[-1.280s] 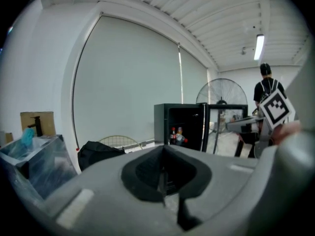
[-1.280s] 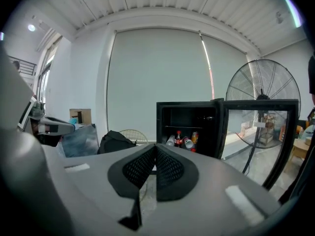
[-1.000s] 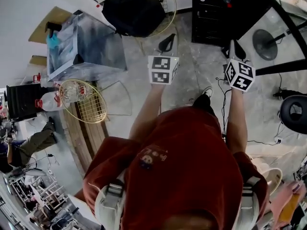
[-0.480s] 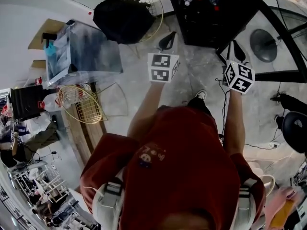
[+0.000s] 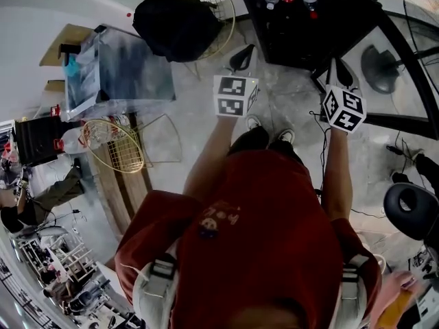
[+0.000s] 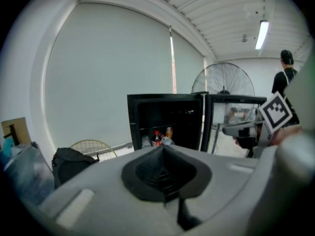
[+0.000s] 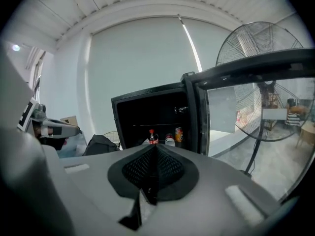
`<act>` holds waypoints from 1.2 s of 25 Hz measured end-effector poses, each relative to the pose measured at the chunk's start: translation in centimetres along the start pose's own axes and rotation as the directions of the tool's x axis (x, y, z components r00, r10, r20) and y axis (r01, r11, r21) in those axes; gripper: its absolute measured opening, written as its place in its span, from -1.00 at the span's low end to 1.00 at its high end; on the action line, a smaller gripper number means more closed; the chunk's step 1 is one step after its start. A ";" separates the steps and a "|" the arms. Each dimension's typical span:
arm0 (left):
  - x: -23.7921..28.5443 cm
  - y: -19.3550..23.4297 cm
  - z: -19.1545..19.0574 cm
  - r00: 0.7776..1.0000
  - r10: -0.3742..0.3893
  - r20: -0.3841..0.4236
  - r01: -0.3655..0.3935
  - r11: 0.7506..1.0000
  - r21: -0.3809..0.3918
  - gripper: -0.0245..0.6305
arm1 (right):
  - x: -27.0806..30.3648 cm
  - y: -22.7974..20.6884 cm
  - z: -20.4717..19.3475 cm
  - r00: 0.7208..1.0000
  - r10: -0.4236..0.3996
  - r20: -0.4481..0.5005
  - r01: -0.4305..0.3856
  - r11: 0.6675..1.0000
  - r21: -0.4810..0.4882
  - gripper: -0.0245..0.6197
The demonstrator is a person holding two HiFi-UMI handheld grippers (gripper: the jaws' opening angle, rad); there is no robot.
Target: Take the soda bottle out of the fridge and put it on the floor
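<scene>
Up at twelve o'clock in the head view stands the fridge [image 5: 302,29], its door [image 7: 198,117] swung out toward two o'clock so the shelf can be reached. On that shelf sits the soda bottle [image 7: 152,137], probably the red-capped one. The left gripper [image 5: 240,58] and right gripper [image 5: 341,72] both point that way, each with its pads pressed together on nothing, as the reach is not yet made.

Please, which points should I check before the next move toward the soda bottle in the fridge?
1. Fridge door open: ok.
2. Soda bottle visible on the shelf: ok.
3. Left hand-held gripper empty: ok, jaws shut.
4. Right hand-held gripper opened for grasping: not ok, jaws shut, empty.
5. Soda bottle within reach: cannot tell.
</scene>
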State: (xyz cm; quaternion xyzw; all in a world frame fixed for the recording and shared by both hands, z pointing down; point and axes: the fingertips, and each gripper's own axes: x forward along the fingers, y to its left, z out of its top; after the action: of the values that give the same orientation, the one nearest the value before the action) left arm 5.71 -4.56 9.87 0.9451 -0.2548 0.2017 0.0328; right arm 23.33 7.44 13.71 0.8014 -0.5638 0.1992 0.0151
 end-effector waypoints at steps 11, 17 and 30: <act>1.6 5.7 1.8 0.996 -0.061 0.059 0.062 0.998 -0.016 -0.93 | 3.6 5.3 3.5 1.000 -0.025 0.016 0.026 0.995 -0.099 -0.92; 1.6 9.7 1.6 0.994 -0.071 0.079 0.074 0.997 -0.032 -0.93 | 5.1 8.2 4.4 0.998 -0.058 0.019 0.060 0.991 -0.119 -0.92; 3.7 11.3 -0.7 0.998 -0.051 0.038 0.053 0.997 -0.052 -0.93 | 7.7 7.4 3.1 0.999 -0.045 -0.011 0.044 0.997 -0.062 -0.92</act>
State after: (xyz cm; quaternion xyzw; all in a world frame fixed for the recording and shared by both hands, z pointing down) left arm 2.82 -15.98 11.51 0.9537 -0.2360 0.1768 0.0583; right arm 19.74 -2.96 11.93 0.8117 -0.5515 0.1865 0.0479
